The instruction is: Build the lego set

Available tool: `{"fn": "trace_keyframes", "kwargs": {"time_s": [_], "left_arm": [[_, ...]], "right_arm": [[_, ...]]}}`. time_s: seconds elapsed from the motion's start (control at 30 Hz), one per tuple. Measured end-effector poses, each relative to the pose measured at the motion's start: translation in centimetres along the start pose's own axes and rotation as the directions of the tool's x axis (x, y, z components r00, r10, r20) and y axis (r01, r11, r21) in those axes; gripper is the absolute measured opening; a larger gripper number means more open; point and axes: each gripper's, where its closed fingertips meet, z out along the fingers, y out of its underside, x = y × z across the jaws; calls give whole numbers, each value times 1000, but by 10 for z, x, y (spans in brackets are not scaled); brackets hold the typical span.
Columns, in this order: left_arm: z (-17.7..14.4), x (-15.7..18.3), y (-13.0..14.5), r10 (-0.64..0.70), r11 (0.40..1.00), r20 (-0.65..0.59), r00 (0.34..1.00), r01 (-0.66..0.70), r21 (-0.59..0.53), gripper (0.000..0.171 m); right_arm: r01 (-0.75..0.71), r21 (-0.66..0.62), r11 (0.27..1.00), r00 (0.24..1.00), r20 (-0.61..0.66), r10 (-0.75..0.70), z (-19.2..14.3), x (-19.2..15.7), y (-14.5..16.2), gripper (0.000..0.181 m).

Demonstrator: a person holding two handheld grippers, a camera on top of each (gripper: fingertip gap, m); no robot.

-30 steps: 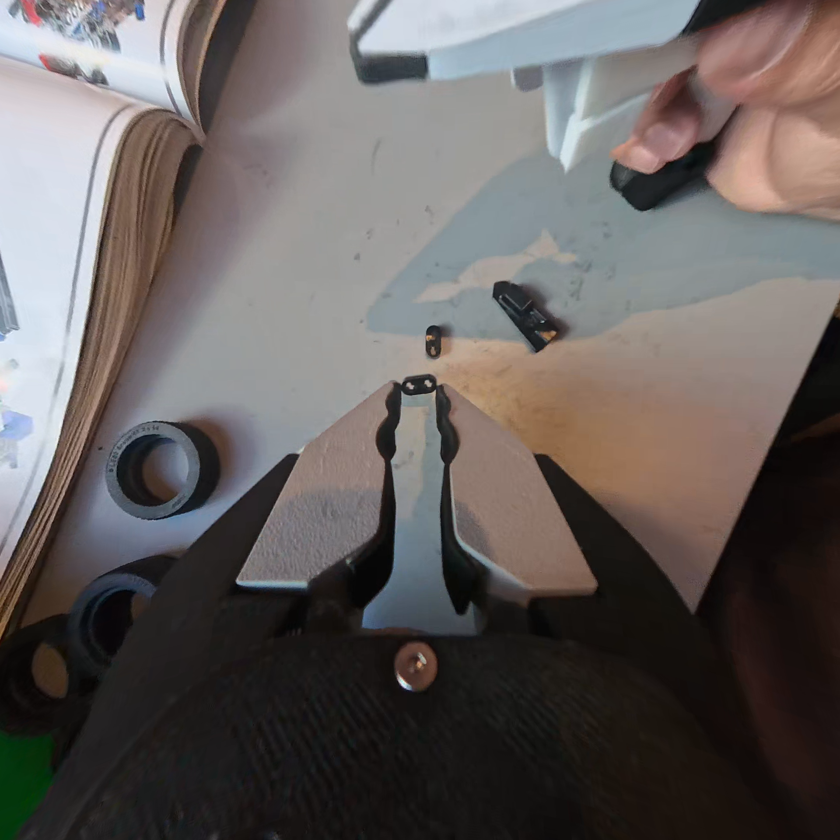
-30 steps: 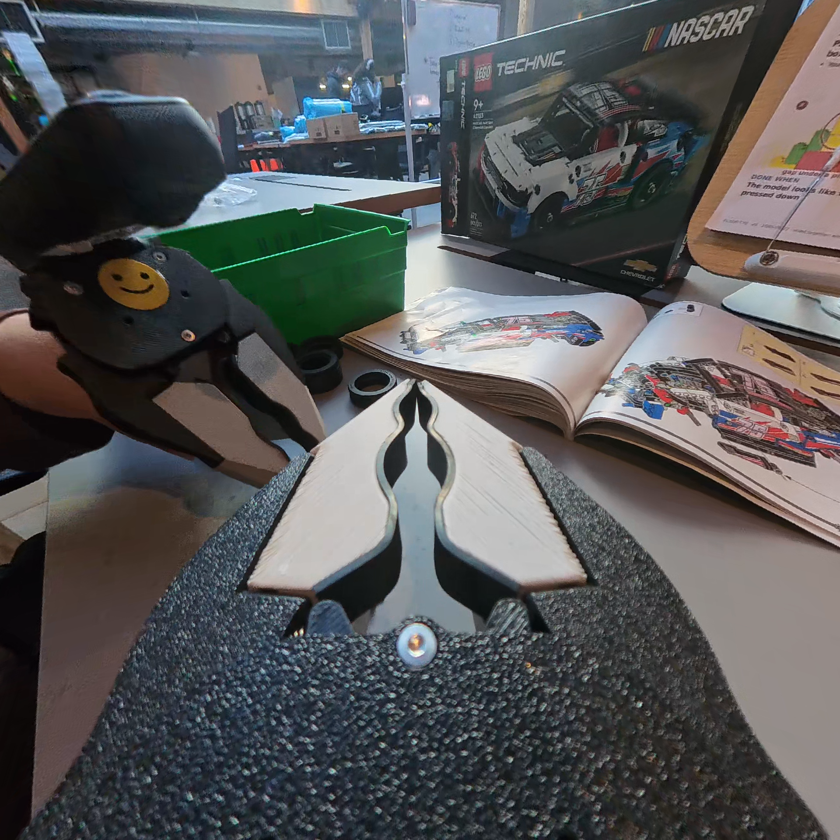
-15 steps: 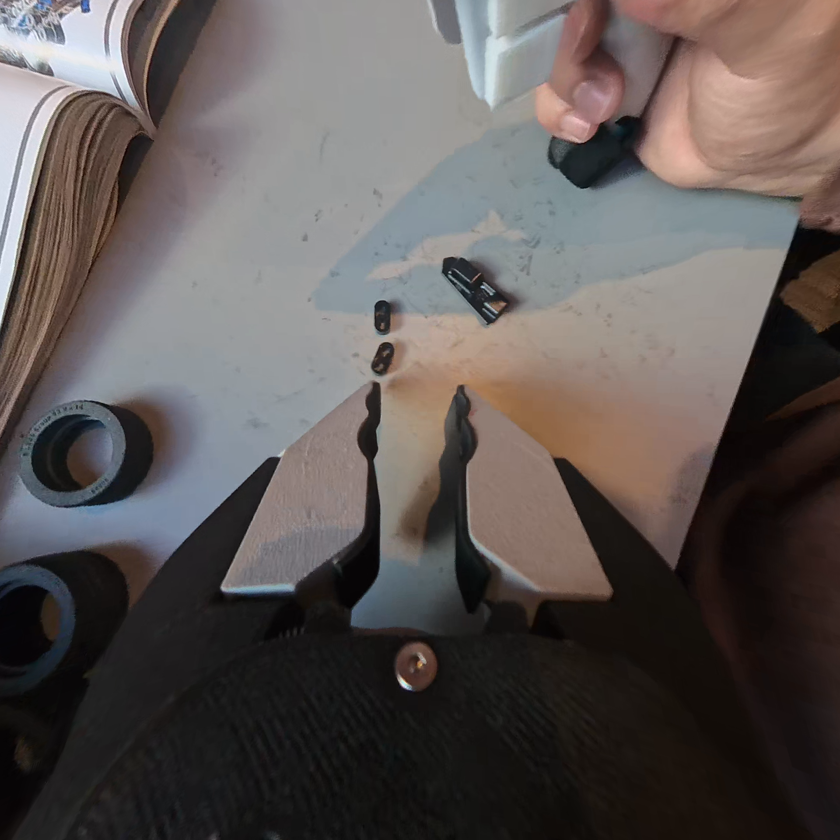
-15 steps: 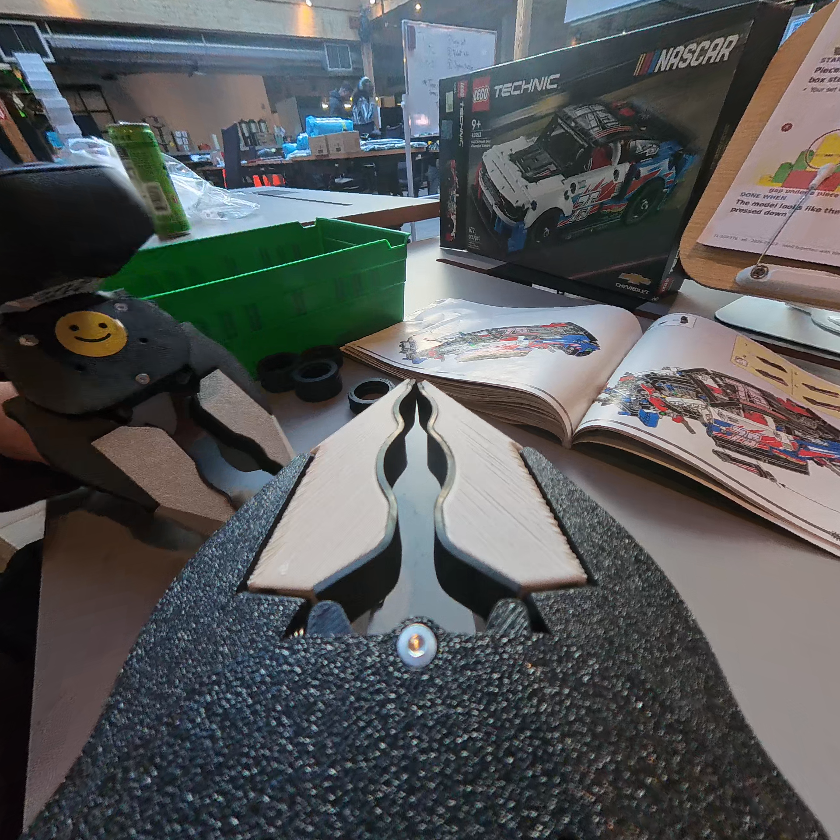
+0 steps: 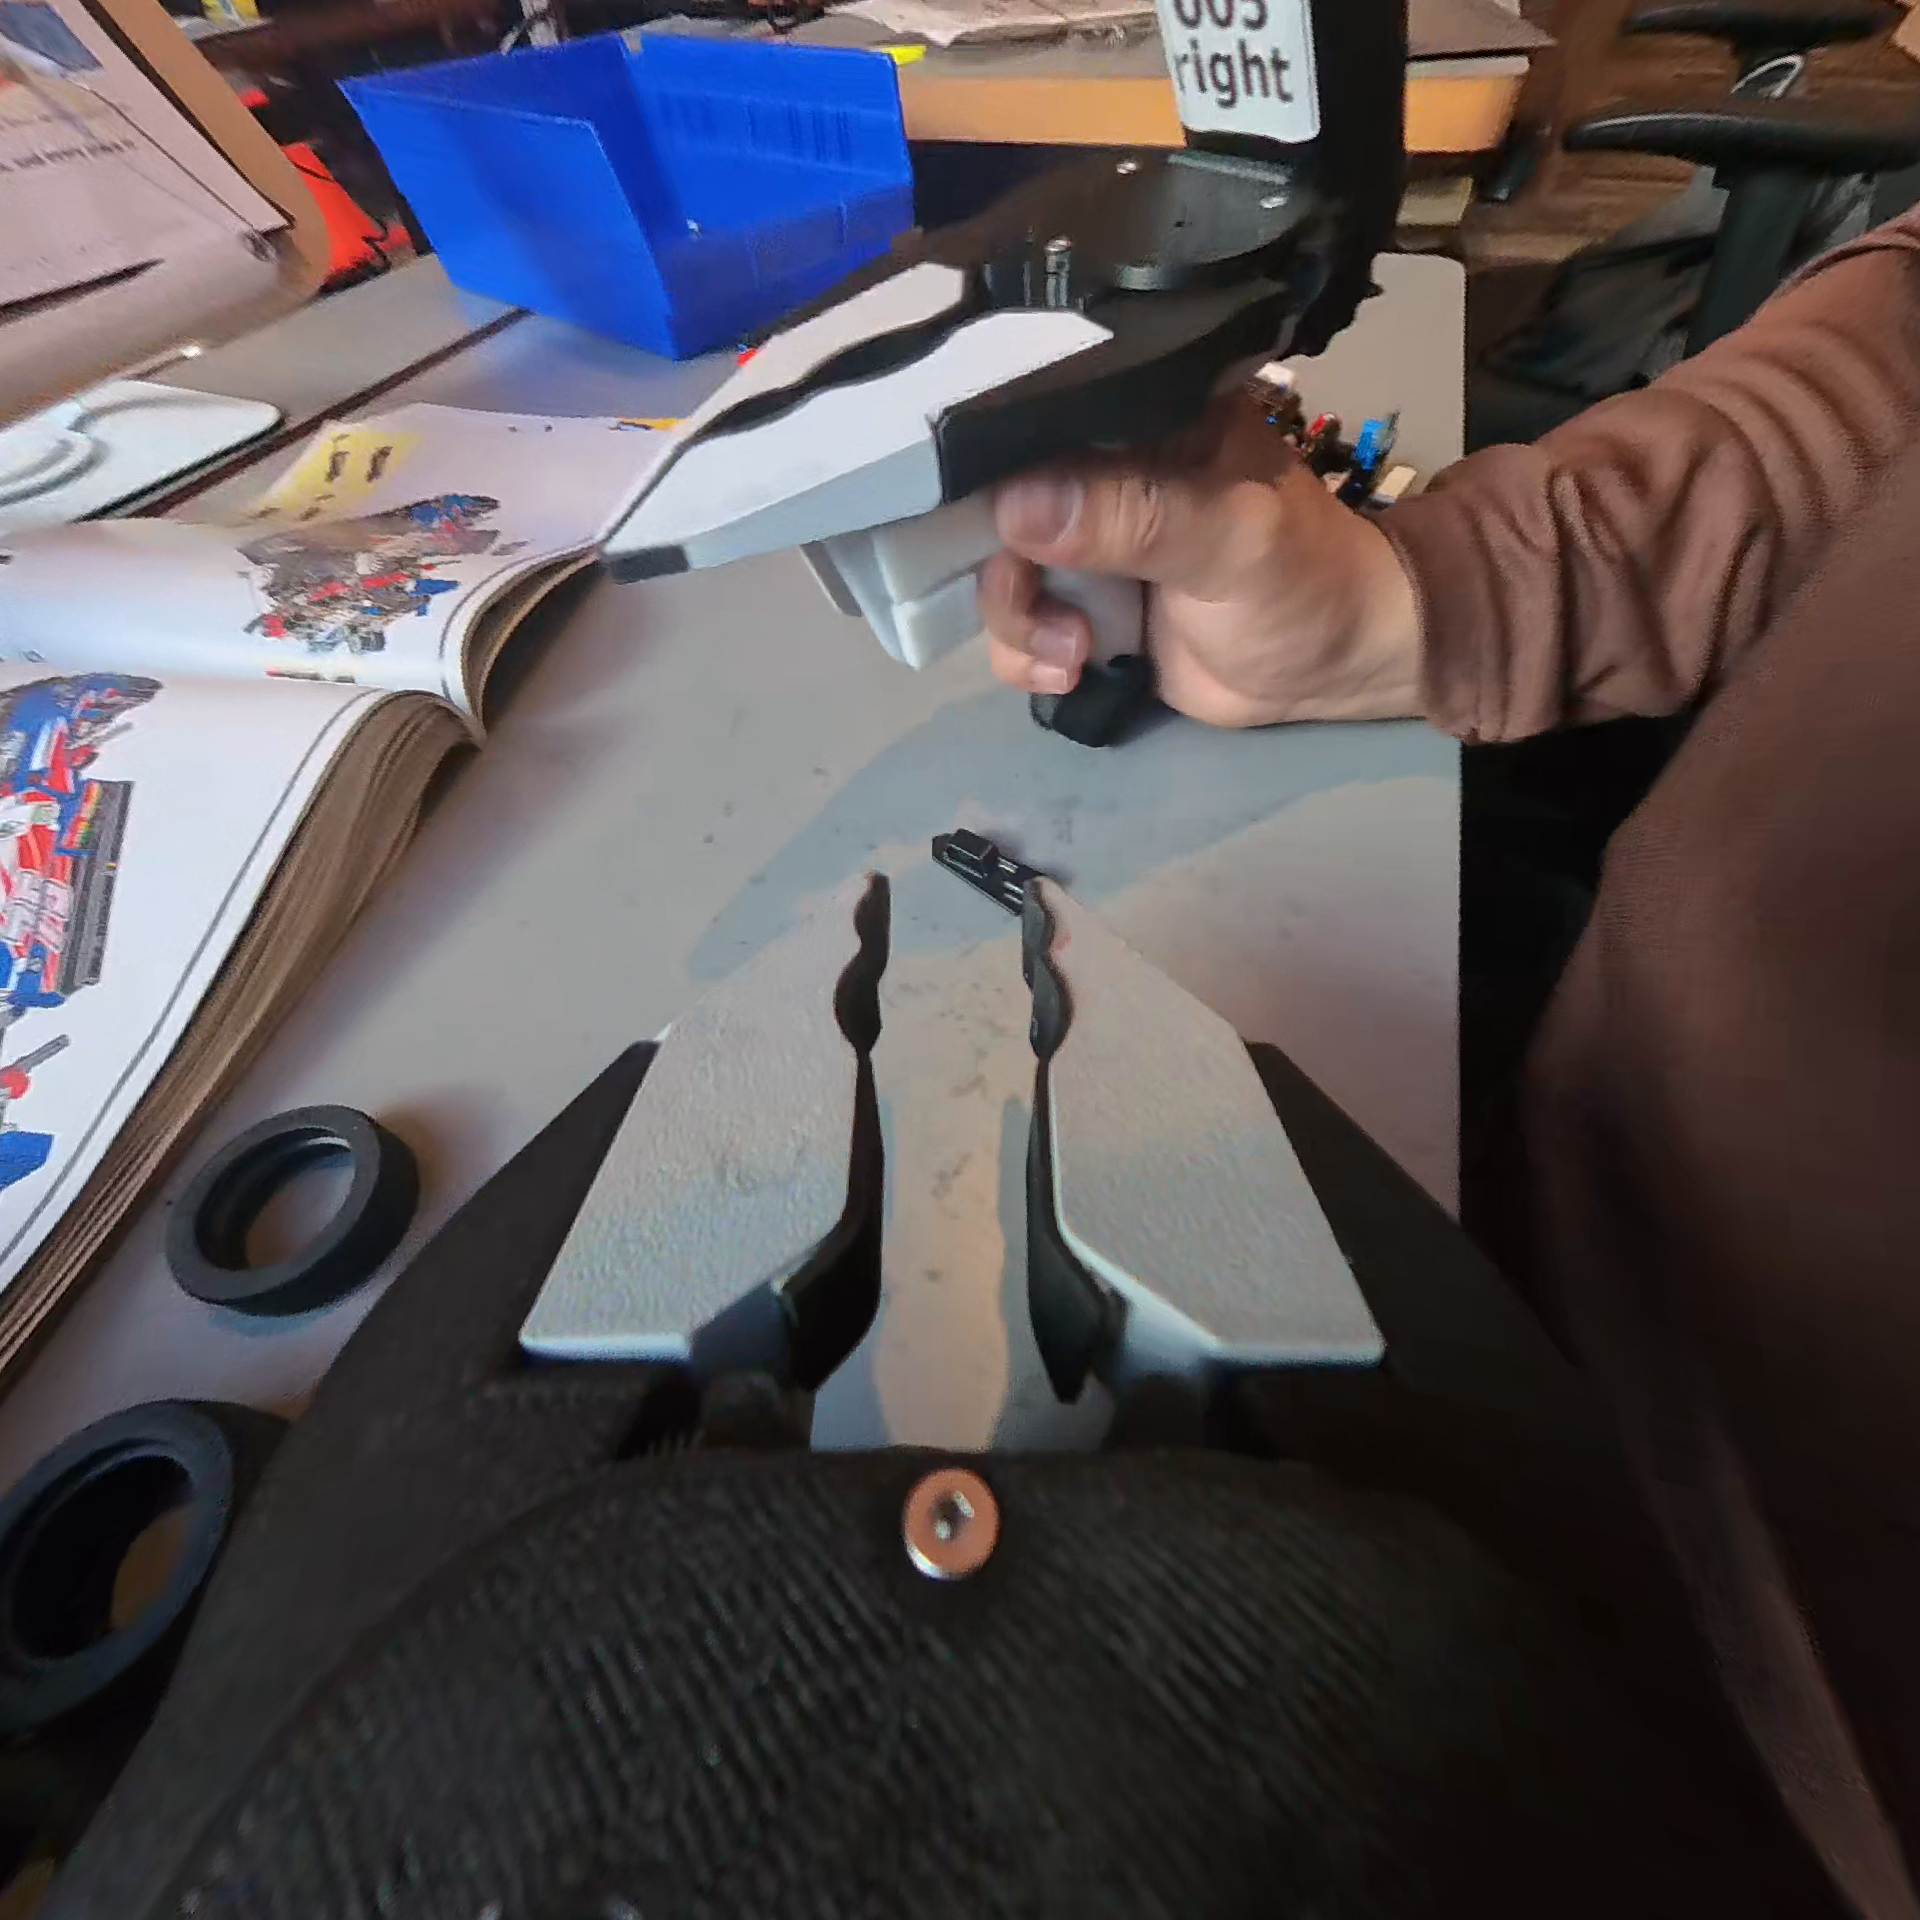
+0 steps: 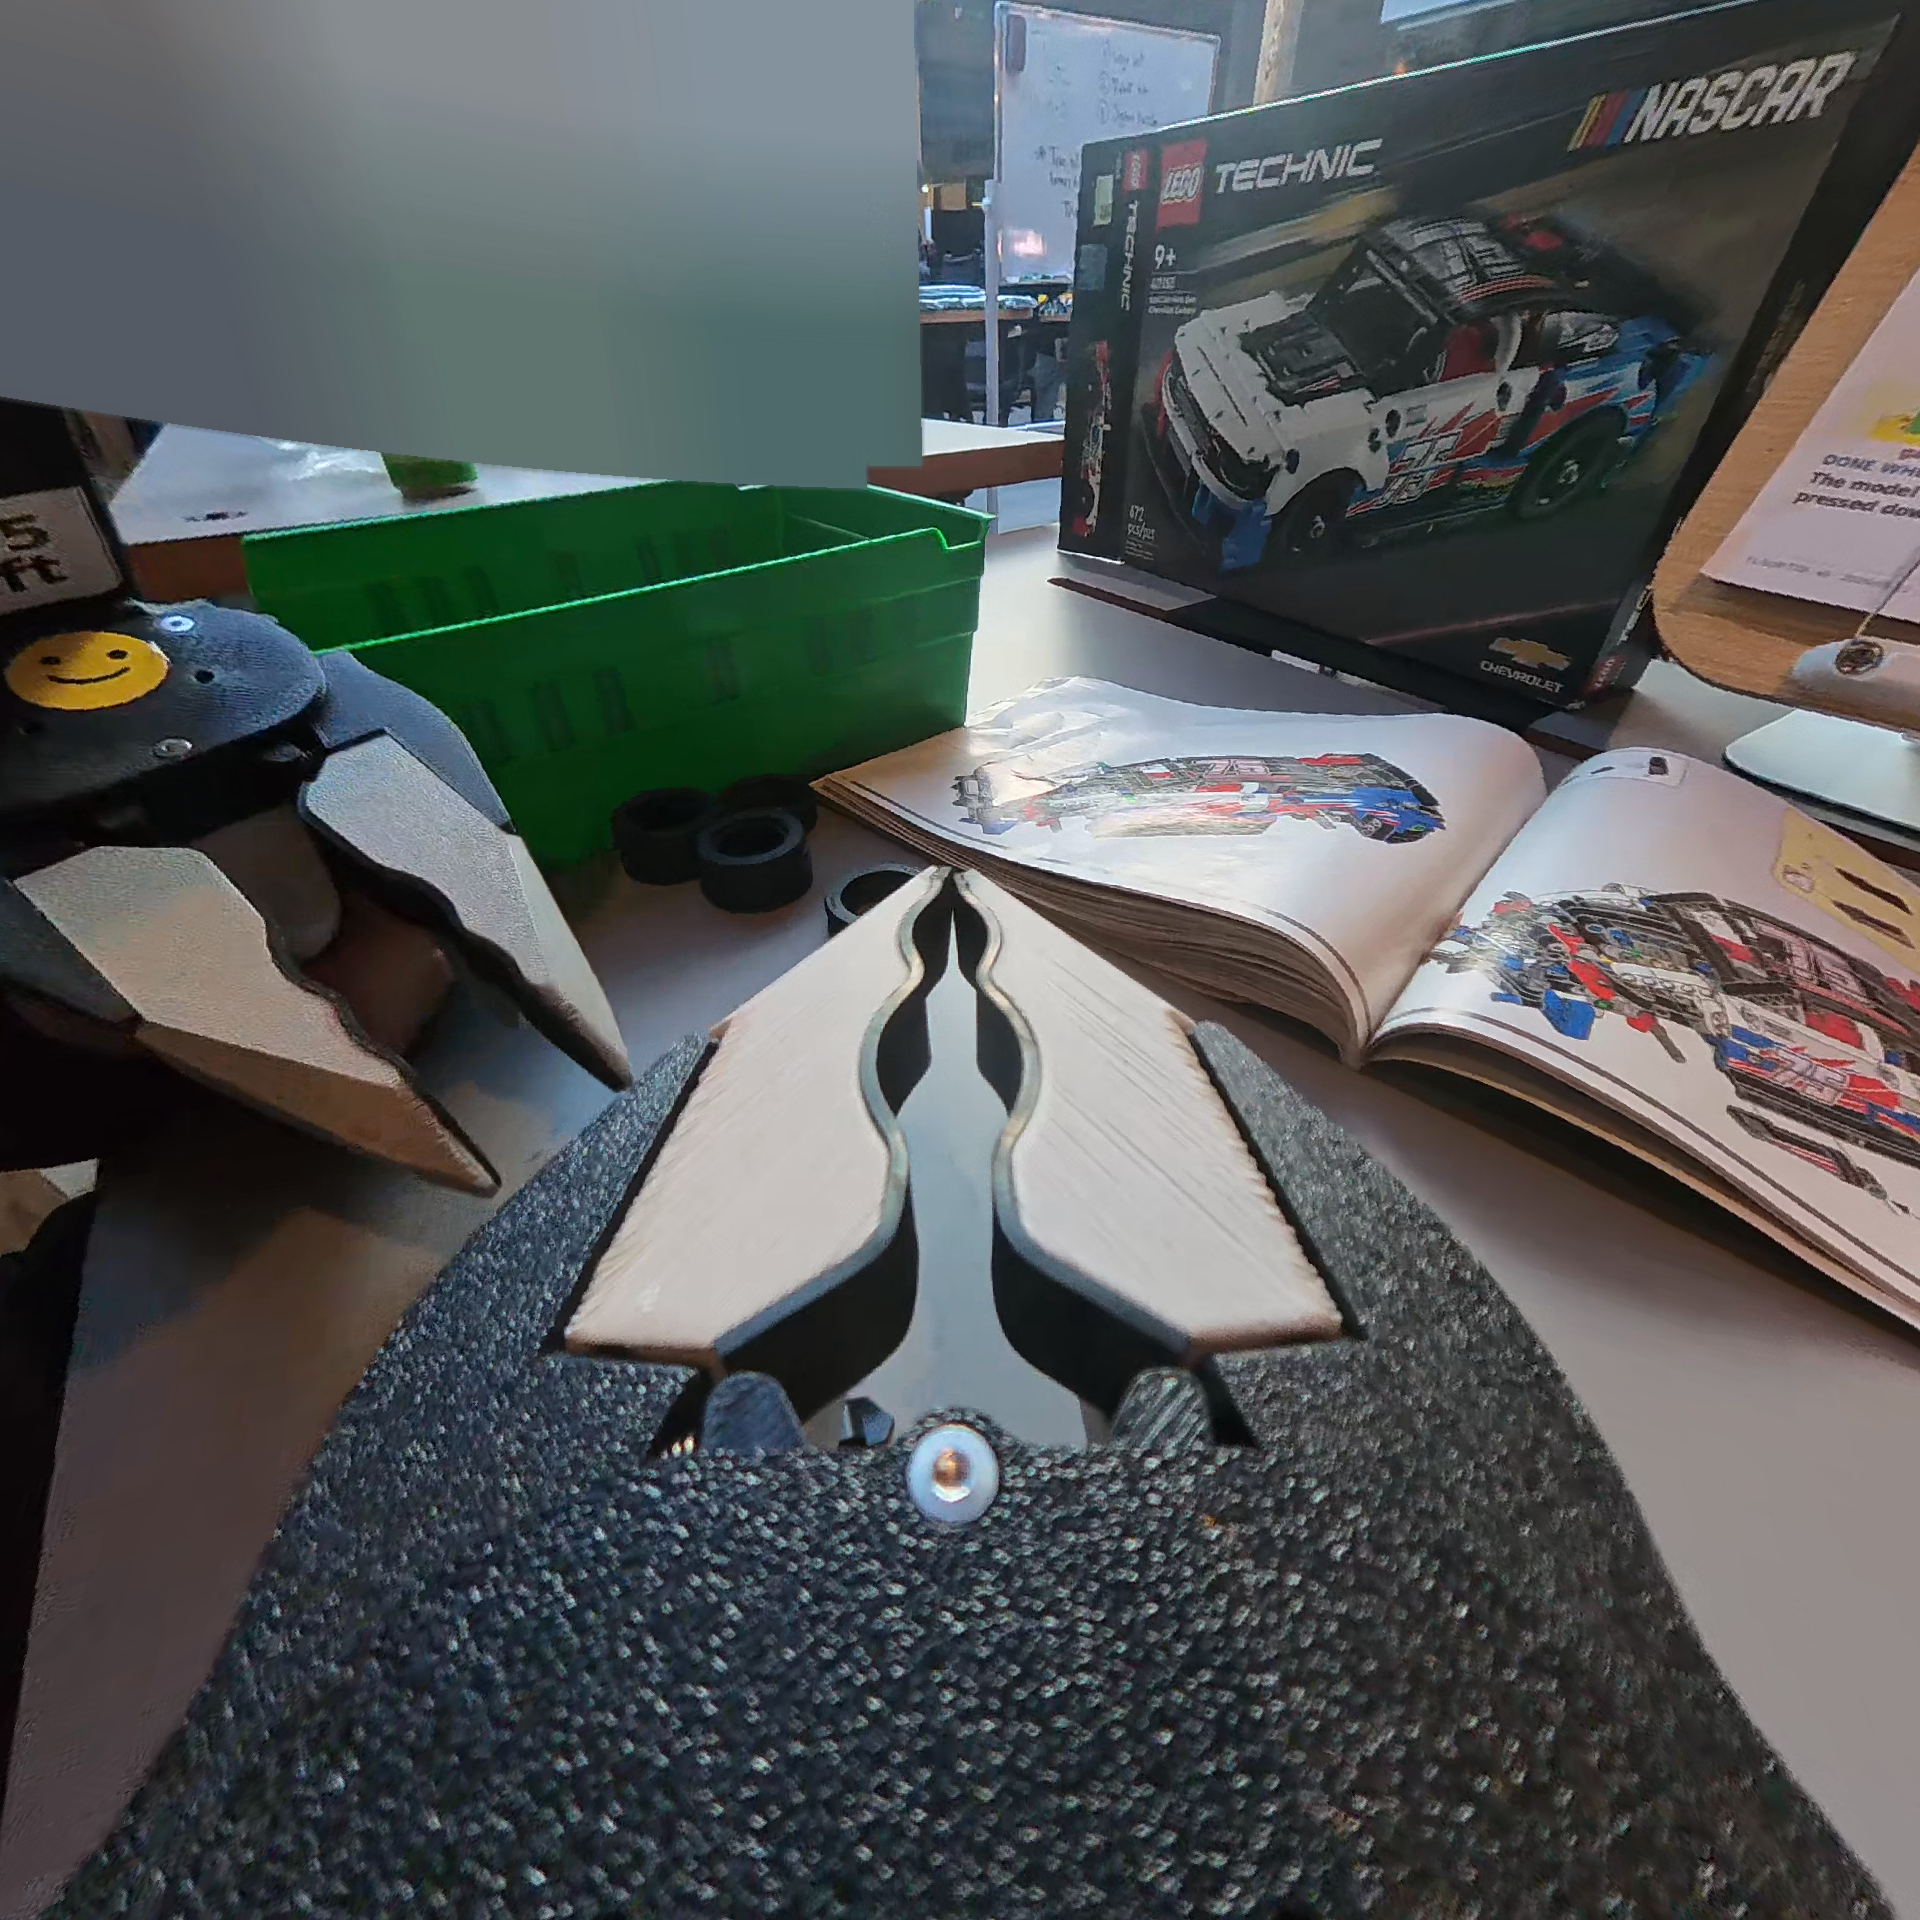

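Blue bin at upper centre of the left view; green bin at centre left of the right view. Black tyres sit below it. The booklet shows red, white and blue cars on white pages. A yellow smiley sticker at left edge. Grey table.

The grey, scuffed tabletop carried an open, thick paper instruction booklet, a green plastic bin and an upright dark cardboard set box. Black rubber tyre rings lay between bin and booklet. A small black plastic piece lay near the tabletop's edge. A blue plastic bin stood at the far side.
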Motion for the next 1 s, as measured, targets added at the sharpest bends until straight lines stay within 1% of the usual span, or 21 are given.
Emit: {"fn": "trace_keyframes", "kwargs": {"time_s": [0.1, 0.17, 0.3, 0.4, 0.53, 0.63, 0.73, 0.9, 1.0], "left_arm": [[2, 4, 3, 0, 1000, -35, 999, -1, -21, 24], [0, 3, 0, -15, 1000, -40, 999, 16, 1, 24], [-3, -2, -2, -93, 995, -67, 993, 95, 21, 24], [-3, -3, -2, -103, 994, -68, 992, 104, 21, 24], [0, -2, 1, -74, 997, -45, 996, 74, -2, 25], [1, -3, 5, -80, 997, -31, 996, 79, -26, 26], [-1, -1, 5, -83, 996, -34, 996, 82, -24, 26], [-2, 0, 6, -70, 997, -24, 997, 69, -28, 26], [-6, -11, 1, -90, 996, 52, 995, 89, 15, 22]], "right_arm": [[16, -11, 1000, 1000, 12, -16, 6, -3, 1, 0], [20, -16, 1000, 999, 29, -20, 9, -5, 2, 0], [4, -10, 1000, 999, 46, -3, 11, -5, 0, 0], [-13, -1, 1000, 999, 42, 13, 10, -2, -1, 0], [-3, -9, 1000, 999, 46, 3, 11, -4, 0, 0], [7, -13, 1000, 999, 51, -7, 11, -6, 1, 0], [17, -11, 1000, 999, 40, -16, 11, -6, 1, 0], [53, -59, 997, 998, 32, -51, 16, -8, 7, 0], [81, -69, 994, 996, 30, -79, 17, -11, 9, 0]]}}
